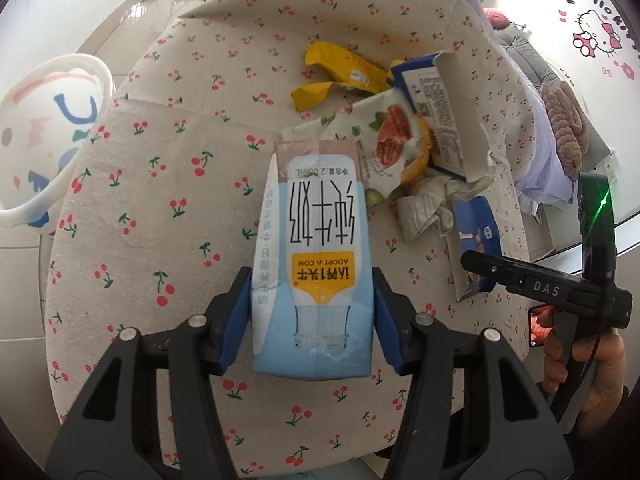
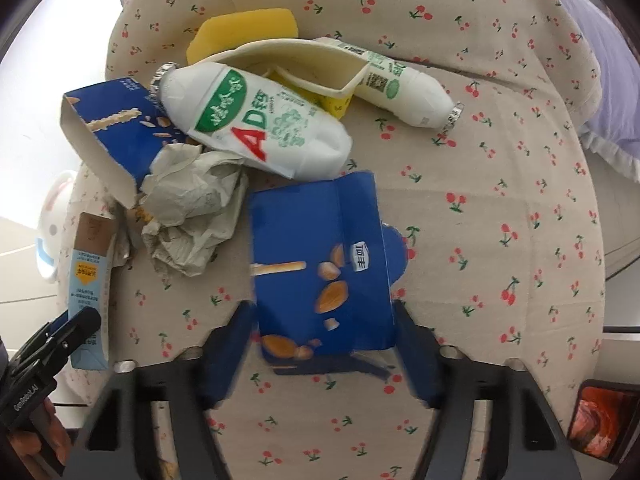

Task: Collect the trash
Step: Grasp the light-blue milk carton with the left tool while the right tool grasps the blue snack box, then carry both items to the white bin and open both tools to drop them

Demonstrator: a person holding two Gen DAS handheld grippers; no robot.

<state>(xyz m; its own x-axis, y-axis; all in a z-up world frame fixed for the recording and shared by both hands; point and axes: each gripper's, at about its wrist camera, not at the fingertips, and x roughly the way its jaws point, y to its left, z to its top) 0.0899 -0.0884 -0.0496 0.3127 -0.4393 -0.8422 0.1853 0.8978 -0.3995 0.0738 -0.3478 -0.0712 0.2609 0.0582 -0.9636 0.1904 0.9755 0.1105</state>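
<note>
My left gripper is shut on a light blue milk carton, its blue pads pressed on both sides; the carton also shows in the right wrist view. My right gripper has its pads against both sides of a flattened blue snack box on the cherry-print cushion. Beyond lie crumpled paper, a white AD drink bottle, a second white bottle, another blue box and a yellow wrapper.
A white cartoon-print bin stands on the floor left of the cushion. A torn blue box and a fruit-print wrapper lie in the pile. A yellow sponge lies at the far edge. Lilac bedding is at right.
</note>
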